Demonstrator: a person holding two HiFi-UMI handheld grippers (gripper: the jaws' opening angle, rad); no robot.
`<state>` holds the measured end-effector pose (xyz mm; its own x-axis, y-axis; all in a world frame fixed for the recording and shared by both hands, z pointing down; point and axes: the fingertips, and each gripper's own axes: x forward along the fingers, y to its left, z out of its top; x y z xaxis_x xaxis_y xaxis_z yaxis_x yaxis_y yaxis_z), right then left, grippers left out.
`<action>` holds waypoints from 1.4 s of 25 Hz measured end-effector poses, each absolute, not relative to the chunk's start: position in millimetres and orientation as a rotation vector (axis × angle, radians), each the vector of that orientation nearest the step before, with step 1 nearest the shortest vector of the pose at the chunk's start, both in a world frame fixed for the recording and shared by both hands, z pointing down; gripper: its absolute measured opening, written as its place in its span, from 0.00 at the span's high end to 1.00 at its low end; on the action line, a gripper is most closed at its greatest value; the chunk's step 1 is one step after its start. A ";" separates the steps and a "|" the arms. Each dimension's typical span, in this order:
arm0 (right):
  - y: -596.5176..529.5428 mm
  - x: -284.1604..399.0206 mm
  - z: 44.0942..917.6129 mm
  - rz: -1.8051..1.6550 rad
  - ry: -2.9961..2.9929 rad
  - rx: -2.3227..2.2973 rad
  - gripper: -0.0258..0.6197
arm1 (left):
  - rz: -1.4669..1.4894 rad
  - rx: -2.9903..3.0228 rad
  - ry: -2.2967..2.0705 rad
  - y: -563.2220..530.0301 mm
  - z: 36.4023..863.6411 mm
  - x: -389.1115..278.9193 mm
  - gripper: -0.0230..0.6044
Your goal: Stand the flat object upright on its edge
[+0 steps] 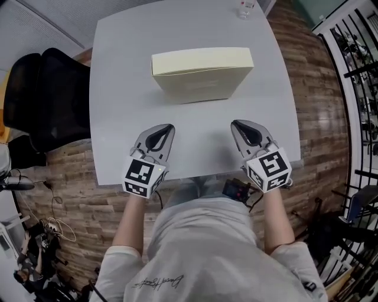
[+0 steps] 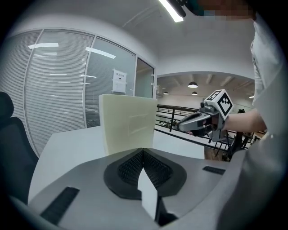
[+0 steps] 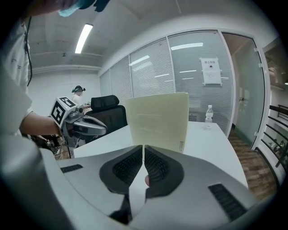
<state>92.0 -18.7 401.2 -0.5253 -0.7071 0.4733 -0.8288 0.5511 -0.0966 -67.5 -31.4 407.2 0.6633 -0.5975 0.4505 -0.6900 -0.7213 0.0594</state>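
A flat cream box (image 1: 201, 74) stands upright on its long edge in the middle of the grey table (image 1: 118, 135). In the left gripper view the box (image 2: 128, 128) rises just beyond the jaws, and in the right gripper view the box (image 3: 157, 119) does the same. My left gripper (image 1: 168, 127) hangs over the table's near part, shut, with nothing in it. My right gripper (image 1: 235, 125) is level with it on the right, also shut and empty. Both are well short of the box. Each gripper shows in the other's view: the right gripper (image 2: 182, 127), the left gripper (image 3: 102, 130).
A black office chair (image 1: 44, 97) stands at the table's left side. A small water bottle (image 1: 245, 8) sits at the table's far edge. Black railings (image 1: 354, 71) run along the right, over wood flooring. Cables and gear lie on the floor at the lower left.
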 end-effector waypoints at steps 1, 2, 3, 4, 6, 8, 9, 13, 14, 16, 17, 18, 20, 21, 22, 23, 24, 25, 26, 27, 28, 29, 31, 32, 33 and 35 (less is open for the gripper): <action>-16.6 89.7 400.5 0.449 -2.415 1.250 0.91 | 0.596 2.650 -1.045 -29.1 407.1 -68.2 0.94; -14.6 88.3 400.8 0.458 -2.418 1.245 0.91 | 0.592 2.645 -1.044 -27.0 407.2 -67.8 0.94; -12.9 87.6 401.9 0.467 -2.418 1.239 0.91 | 0.588 2.641 -1.041 -24.6 407.3 -66.5 0.94; -11.5 87.1 403.4 0.475 -2.418 1.233 0.91 | 0.582 2.639 -1.037 -21.9 406.7 -64.5 0.94; -10.0 85.1 404.8 0.486 -2.418 1.226 0.92 | 0.571 2.643 -1.026 -15.6 403.6 -60.3 0.94; -8.8 80.9 403.8 0.489 -2.422 1.220 0.92 | 0.563 2.642 -1.025 -10.3 402.2 -58.5 0.94; -8.2 77.9 403.0 0.489 -2.426 1.214 0.92 | 0.558 2.633 -1.028 -8.8 403.3 -59.0 0.94; -2.1 64.5 399.3 0.511 -2.450 1.177 0.92 | 0.535 2.610 -1.046 -4.8 405.4 -60.7 0.94; 0.3 62.3 398.6 0.520 -2.454 1.169 0.92 | 0.531 2.613 -1.054 -3.5 403.8 -60.4 0.95; 3.8 58.0 398.5 0.524 -2.454 1.156 0.92 | 0.528 2.620 -1.075 -1.9 400.5 -61.5 0.94; 4.6 56.0 398.8 0.521 -2.452 1.150 0.92 | 0.526 2.621 -1.085 -1.6 399.0 -62.6 0.94; 4.8 54.4 398.9 0.516 -2.451 1.146 0.92 | 0.522 2.621 -1.092 -1.5 397.5 -63.7 0.94; 4.0 52.6 398.0 0.507 -2.451 1.144 0.92 | 0.514 2.620 -1.102 -2.0 395.0 -65.4 0.95; 3.4 52.1 397.3 0.504 -2.452 1.144 0.92 | 0.511 2.621 -1.107 -2.7 394.1 -66.2 0.95; 2.7 51.4 396.8 0.502 -2.454 1.145 0.92 | 0.509 2.622 -1.112 -3.3 393.4 -66.9 0.94; 1.8 50.4 396.4 0.498 -2.455 1.145 0.92 | 0.505 2.623 -1.116 -4.2 392.8 -67.9 0.95; 0.7 49.2 396.2 0.495 -2.456 1.144 0.92 | 0.502 2.624 -1.118 -5.2 392.3 -69.1 0.94; -0.3 47.9 396.1 0.493 -2.456 1.144 0.92 | 0.499 2.624 -1.121 -6.0 392.0 -70.2 0.95; -0.9 47.0 396.2 0.492 -2.457 1.145 0.92 | 0.498 2.624 -1.124 -6.7 391.8 -71.0 0.95; -1.1 46.5 396.3 0.492 -2.458 1.147 0.92 | 0.500 2.625 -1.127 -7.1 391.7 -71.3 0.94; -0.9 46.6 396.5 0.491 -2.458 1.149 0.92 | 0.506 2.626 -1.131 -7.4 391.5 -71.1 0.95; -0.4 46.7 396.8 0.490 -2.458 1.152 0.92 | 0.513 2.628 -1.134 -7.4 391.4 -70.6 0.95; 1.0 46.2 397.7 0.482 -2.454 1.154 0.92 | 0.522 2.634 -1.133 -7.1 391.1 -69.2 0.95; 1.4 45.3 398.1 0.478 -2.453 1.153 0.92 | 0.520 2.636 -1.129 -7.0 391.0 -68.8 0.95; 1.4 44.1 398.2 0.477 -2.454 1.152 0.92 | 0.516 2.637 -1.125 -7.2 390.9 -68.5 0.95; 0.5 41.3 397.5 0.480 -2.460 1.148 0.92 | 0.511 2.639 -1.121 -8.0 390.3 -68.9 0.95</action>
<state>41.3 0.5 397.5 -0.5926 -0.6509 0.4745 -0.7815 0.6073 -0.1429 -68.9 -8.0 390.3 0.6469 -0.6484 0.4014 -0.7283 -0.6814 0.0729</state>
